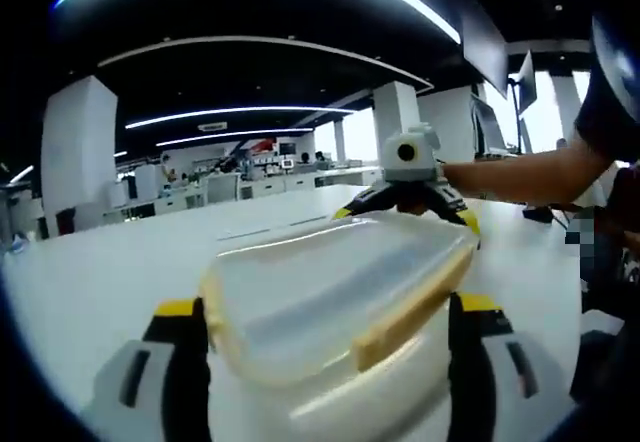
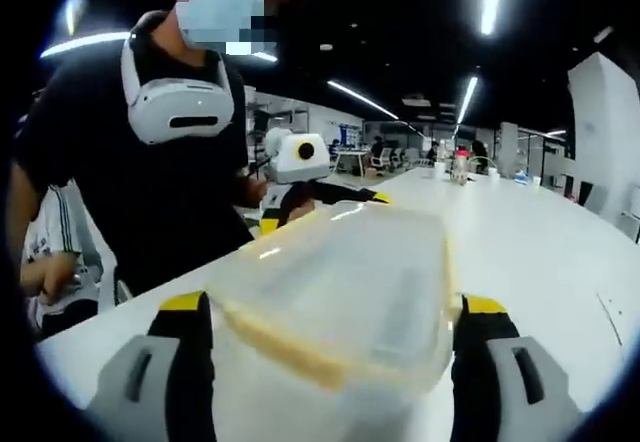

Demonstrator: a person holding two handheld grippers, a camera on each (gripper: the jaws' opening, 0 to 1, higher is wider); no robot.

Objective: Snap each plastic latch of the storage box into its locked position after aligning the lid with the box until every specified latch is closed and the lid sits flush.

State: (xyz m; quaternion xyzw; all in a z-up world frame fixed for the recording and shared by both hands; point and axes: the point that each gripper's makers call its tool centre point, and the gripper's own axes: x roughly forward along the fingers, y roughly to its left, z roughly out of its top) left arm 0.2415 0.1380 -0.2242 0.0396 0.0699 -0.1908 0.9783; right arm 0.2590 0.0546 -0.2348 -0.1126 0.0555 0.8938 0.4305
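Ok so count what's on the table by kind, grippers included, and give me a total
Storage box: 1
Lid lying on the box: 1
Grippers, left gripper and right gripper, jaws either side of the box: 2
Total: 4

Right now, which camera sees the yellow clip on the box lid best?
The left gripper view: the yellow latch faces it, running along the lid. The right gripper view shows a yellowish strip along the lid's near edge, blurrier.
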